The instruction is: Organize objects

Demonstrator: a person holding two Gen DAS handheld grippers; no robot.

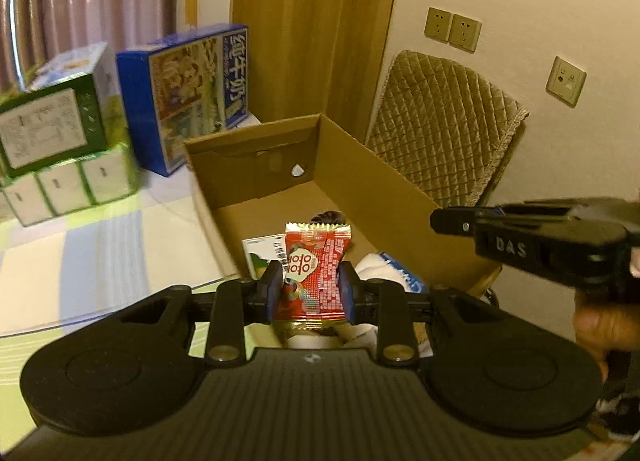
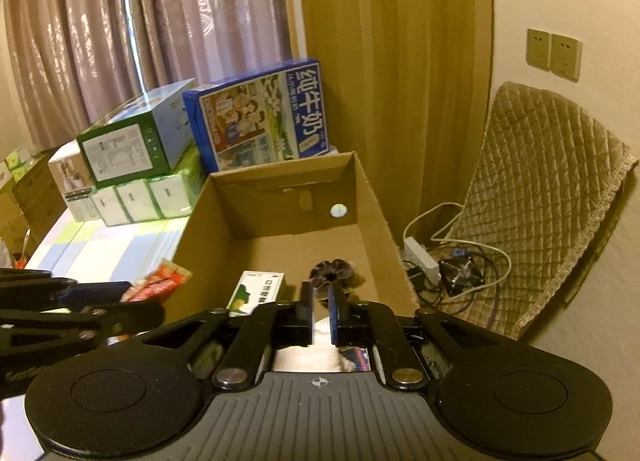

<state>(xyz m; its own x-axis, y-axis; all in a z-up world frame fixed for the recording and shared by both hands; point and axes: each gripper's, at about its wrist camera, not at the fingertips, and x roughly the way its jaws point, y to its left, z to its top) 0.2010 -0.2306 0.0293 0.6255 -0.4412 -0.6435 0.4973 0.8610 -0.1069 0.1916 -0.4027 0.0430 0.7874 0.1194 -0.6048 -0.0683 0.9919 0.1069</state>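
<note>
My left gripper [image 1: 311, 275] is shut on a red snack packet [image 1: 316, 253], held upright above the near end of an open cardboard box [image 1: 360, 181]. Inside the box lie a small white and green carton [image 1: 258, 251], a dark scrunchie [image 1: 330, 217] and a white and blue packet [image 1: 396, 271]. My right gripper [image 2: 321, 301] hovers over the box [image 2: 280, 181] near the scrunchie [image 2: 332, 271], fingers almost touching with nothing between them. It also shows from the side as the right gripper [image 1: 438, 219]. The left gripper [image 2: 116, 291] and packet [image 2: 160, 281] appear at the right wrist view's left edge.
A blue milk case [image 1: 188, 93], green cartons [image 1: 52, 125] and tissue packs [image 1: 68, 189] stand behind the box on a checked tablecloth [image 1: 100, 245]. A chair with a quilted cover [image 1: 440, 133] is to the right. A power strip and cables [image 2: 424, 257] lie on the floor.
</note>
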